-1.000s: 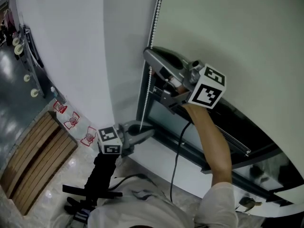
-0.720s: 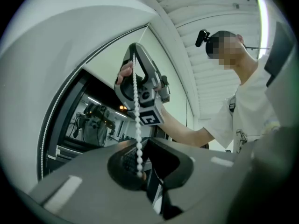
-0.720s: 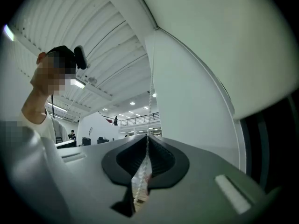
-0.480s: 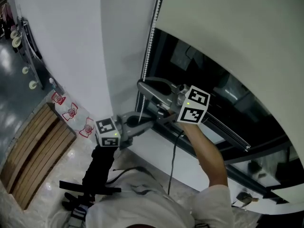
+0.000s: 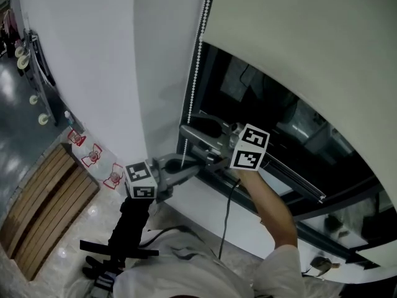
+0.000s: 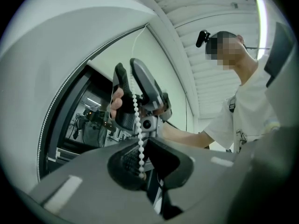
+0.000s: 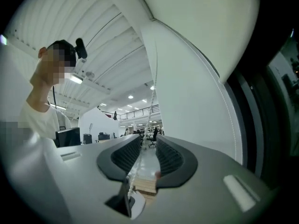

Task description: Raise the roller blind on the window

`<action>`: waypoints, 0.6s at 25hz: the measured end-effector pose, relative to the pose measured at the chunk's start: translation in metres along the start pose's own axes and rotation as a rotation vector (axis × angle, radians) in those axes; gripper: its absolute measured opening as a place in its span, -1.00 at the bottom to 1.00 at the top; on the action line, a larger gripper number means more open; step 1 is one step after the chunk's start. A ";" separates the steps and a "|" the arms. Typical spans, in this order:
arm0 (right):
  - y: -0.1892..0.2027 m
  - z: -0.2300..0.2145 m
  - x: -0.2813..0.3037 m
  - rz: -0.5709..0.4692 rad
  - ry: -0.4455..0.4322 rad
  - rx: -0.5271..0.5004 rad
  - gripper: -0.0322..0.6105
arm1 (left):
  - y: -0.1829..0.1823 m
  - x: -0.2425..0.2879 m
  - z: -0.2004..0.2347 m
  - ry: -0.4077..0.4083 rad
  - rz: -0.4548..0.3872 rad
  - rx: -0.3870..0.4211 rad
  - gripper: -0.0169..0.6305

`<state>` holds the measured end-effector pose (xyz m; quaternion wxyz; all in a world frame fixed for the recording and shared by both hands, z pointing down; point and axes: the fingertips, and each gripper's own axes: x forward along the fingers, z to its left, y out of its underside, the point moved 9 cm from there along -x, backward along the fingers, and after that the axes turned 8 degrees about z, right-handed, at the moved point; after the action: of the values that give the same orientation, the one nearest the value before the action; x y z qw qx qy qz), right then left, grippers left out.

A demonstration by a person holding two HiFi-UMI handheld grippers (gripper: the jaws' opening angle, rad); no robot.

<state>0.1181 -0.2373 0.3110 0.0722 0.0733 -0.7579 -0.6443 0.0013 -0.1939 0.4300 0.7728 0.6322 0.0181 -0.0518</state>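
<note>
- Roller blind [image 5: 310, 48]: partly raised, its lower edge runs above both grippers and well apart from them. The step in hand is judged to be a hand-over-hand pull on the cord, with more travel to go. Only the head view shows how much glass is uncovered.
- Window [image 5: 279, 123]: the dark glass lies beyond the right gripper [image 5: 189, 132], under the blind's edge. Keep both grippers off the frame while pulling. Only the head view shows that clearance.
- Right gripper: its jaws have just been opening and stand apart, with the bead chain [image 7: 148, 120] running free between the pads. It should probably go higher up the chain and close squarely across the beads, not at the jaw tips. The right gripper view shows the gap; the head view does not.
- Left gripper [image 5: 186, 166]: it sits just below the right gripper on the chain, jaws together and clamped on it. Hold this grip until the other gripper has closed, or the blind could run back. Only the left gripper view shows the clamp.
- Bead chain: it hangs beside the wall down to both grippers. Pull along its line, not sideways. The left gripper view shows single beads entering the jaws; the head view shows only a dotted line.
</note>
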 end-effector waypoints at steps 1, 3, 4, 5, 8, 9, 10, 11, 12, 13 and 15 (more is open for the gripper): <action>-0.008 -0.001 0.000 -0.014 -0.006 -0.004 -0.54 | 0.000 0.000 0.000 0.000 0.001 -0.001 -0.95; -0.031 -0.004 -0.001 -0.055 -0.013 -0.016 -0.46 | 0.001 0.000 0.000 0.000 0.002 -0.004 -0.95; -0.045 -0.006 -0.001 -0.072 -0.015 -0.033 -0.45 | 0.002 0.000 0.000 0.000 0.003 -0.004 -0.95; -0.059 -0.008 -0.001 -0.086 -0.017 -0.054 -0.44 | 0.002 0.000 0.001 0.000 0.004 -0.004 -0.95; -0.103 -0.009 0.001 -0.118 -0.028 -0.125 -0.44 | 0.003 0.000 0.001 -0.001 0.006 -0.006 -0.95; -0.118 -0.008 0.003 -0.127 -0.031 -0.150 -0.44 | 0.003 0.000 0.001 -0.002 0.006 -0.007 -0.95; -0.132 -0.008 0.005 -0.138 -0.035 -0.174 -0.44 | 0.003 0.000 0.001 -0.004 0.005 -0.008 -0.95; -0.145 -0.007 0.007 -0.151 -0.038 -0.193 -0.45 | 0.003 0.000 0.001 -0.005 0.005 -0.009 -0.95; -0.157 -0.007 0.009 -0.164 -0.042 -0.210 -0.45 | 0.003 0.000 0.001 -0.006 0.005 -0.010 -0.95; -0.169 -0.006 0.010 -0.176 -0.045 -0.225 -0.45 | 0.003 0.000 0.001 -0.007 0.005 -0.009 -0.95; -0.188 -0.004 0.013 -0.194 -0.051 -0.252 -0.46 | 0.004 -0.001 0.001 -0.010 0.005 -0.009 -0.95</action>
<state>0.1092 -0.2742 0.1262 -0.0010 0.1203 -0.6620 -0.7398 0.0002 -0.1946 0.4339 0.7760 0.6284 0.0126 -0.0530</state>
